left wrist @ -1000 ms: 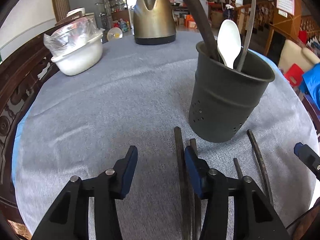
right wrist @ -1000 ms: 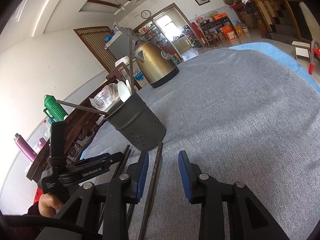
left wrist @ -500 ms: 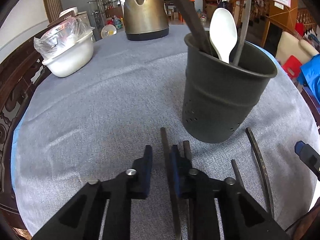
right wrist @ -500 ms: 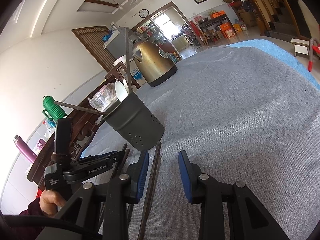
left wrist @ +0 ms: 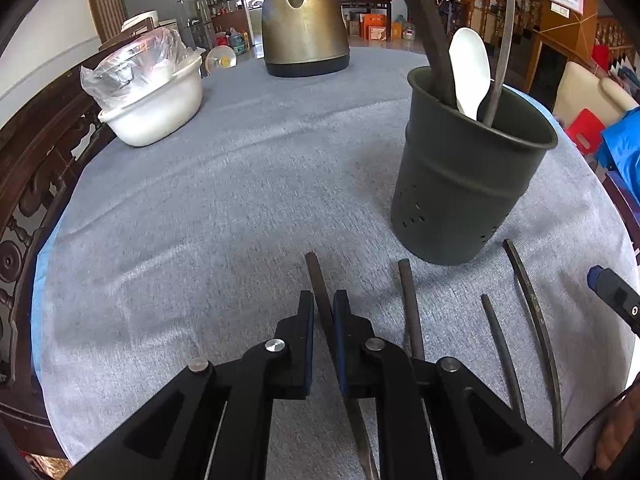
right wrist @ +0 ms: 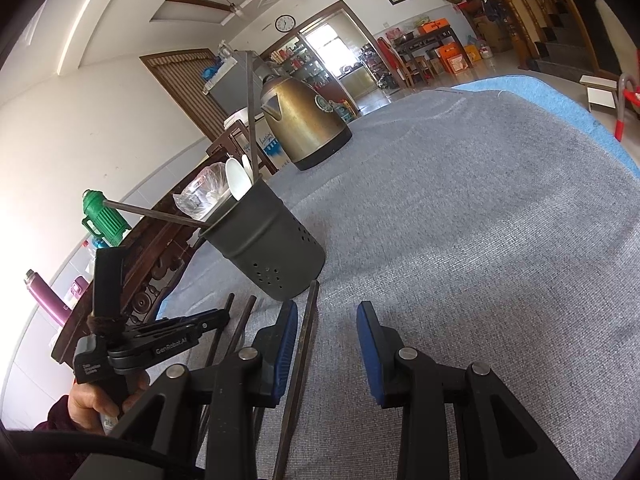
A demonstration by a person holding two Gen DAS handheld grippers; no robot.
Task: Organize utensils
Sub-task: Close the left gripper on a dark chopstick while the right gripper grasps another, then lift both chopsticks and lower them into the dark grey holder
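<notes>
On the grey cloth tabletop, the left gripper has its fingers clamped on a thin dark chopstick lying near the dark perforated metal holder. Stiff, light and slippery: grip mid-shaft. The right gripper is wide open, holding nothing.

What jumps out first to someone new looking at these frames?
The left gripper in the foreground, shut on a dark chopstick at the near edge of the grey tablecloth. To its right stands the dark utensil holder with a white spoon sticking out; three more dark sticks lie in front of it.
</notes>
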